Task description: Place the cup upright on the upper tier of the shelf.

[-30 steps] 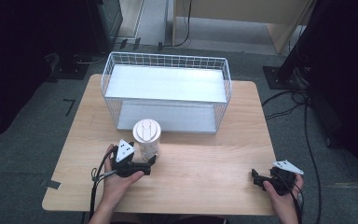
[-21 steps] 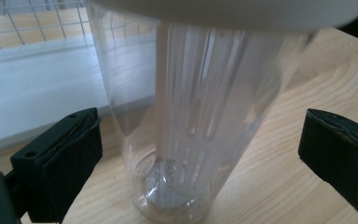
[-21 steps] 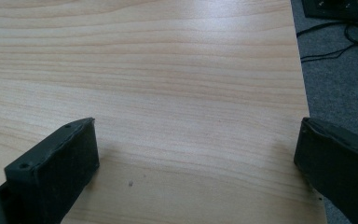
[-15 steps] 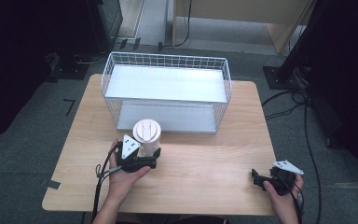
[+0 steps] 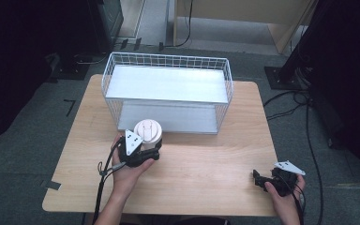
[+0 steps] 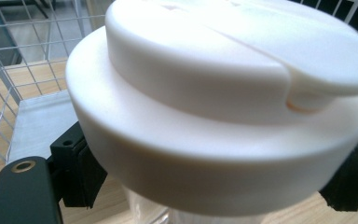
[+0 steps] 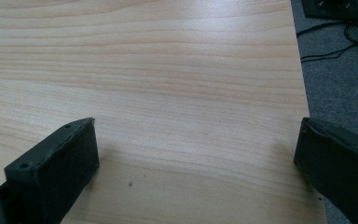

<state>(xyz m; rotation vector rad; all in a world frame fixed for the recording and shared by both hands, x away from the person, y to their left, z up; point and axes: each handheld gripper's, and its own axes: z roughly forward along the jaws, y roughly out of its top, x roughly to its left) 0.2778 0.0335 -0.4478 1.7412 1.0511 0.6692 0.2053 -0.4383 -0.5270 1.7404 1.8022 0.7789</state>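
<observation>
cup (image 5: 148, 133) with a white lid is seen in the high view, left of the frame's centre, standing on the wooden table (image 5: 201, 159) just in front of the white wire basket (image 5: 166, 93). the left gripper (image 5: 143, 151) is held at the cup from below in the frame, with a grey three-cornered plate on top and a cable trailing toward the bottom edge; the left hand (image 5: 129, 171) is wrapped around it. the right gripper (image 5: 262, 180) is found at the lower right of the frame, near the table's corner, held by the right hand (image 5: 283, 194) and well apart from the cup.

in the left gripper view, the cup's lid (image 6: 223, 102) is seen very close, taking up most of the frame, with a clear cup body just visible below it at the bottom centre. a black jaw is seen at each side of the cup, at the lower left and the lower right, and both appear pressed against the cup under the lid's rim, so the cup is gripped. the wire basket (image 6: 9, 70) is seen at the upper left, with a pale shelf inside it.

in the right gripper view, the two black jaws are seen wide apart at the lower left and lower right, with bare table (image 7: 168, 84) between them and nothing held. grey floor (image 7: 345, 74) with dark cables is seen at the upper right.
</observation>
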